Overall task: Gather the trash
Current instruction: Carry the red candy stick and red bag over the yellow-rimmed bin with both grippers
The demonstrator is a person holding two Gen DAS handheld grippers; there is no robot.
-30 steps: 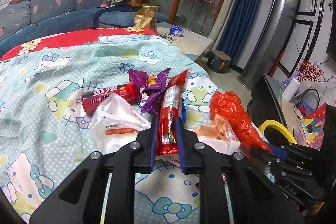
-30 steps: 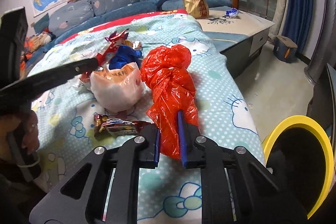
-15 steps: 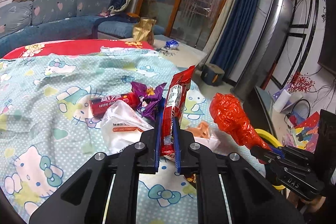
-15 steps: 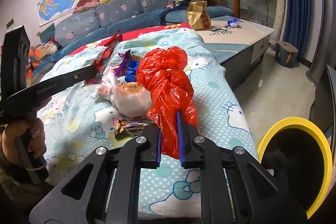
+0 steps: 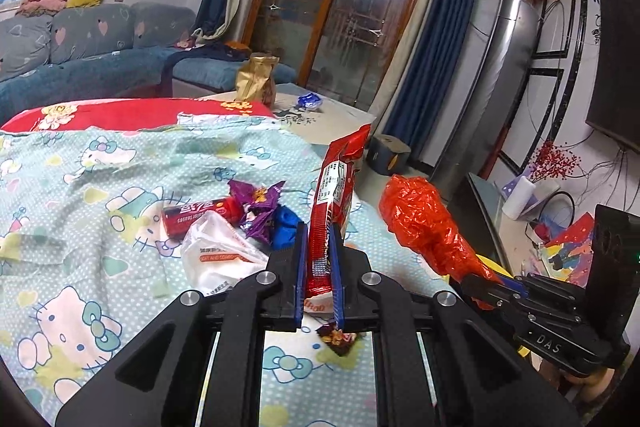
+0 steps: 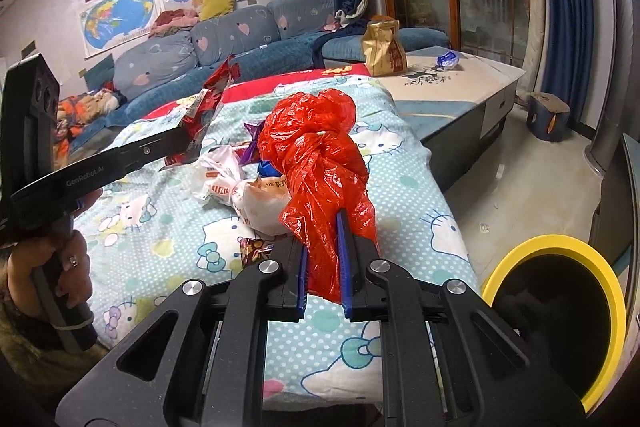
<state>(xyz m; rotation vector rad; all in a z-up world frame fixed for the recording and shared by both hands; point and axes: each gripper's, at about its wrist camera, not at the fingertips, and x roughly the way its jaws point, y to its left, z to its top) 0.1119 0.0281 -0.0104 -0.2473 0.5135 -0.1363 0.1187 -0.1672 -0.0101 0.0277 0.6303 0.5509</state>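
My left gripper is shut on a long red snack wrapper and holds it upright above the cloth-covered table. My right gripper is shut on a knotted red plastic bag, lifted above the table; the bag also shows in the left wrist view. On the cloth lie a white plastic bag, a red tube wrapper, a purple wrapper, a blue wrapper and a small dark candy wrapper. A yellow-rimmed black bin stands on the floor to the right.
A gold paper bag and a blue wrapper sit on the low cabinet beyond the table. A blue sofa runs along the back wall. A dark stool stands on the floor by the curtains.
My left gripper has closed on the red snack wrapper and lifted it off the cloth. My right gripper has raised the red bag higher above the table.
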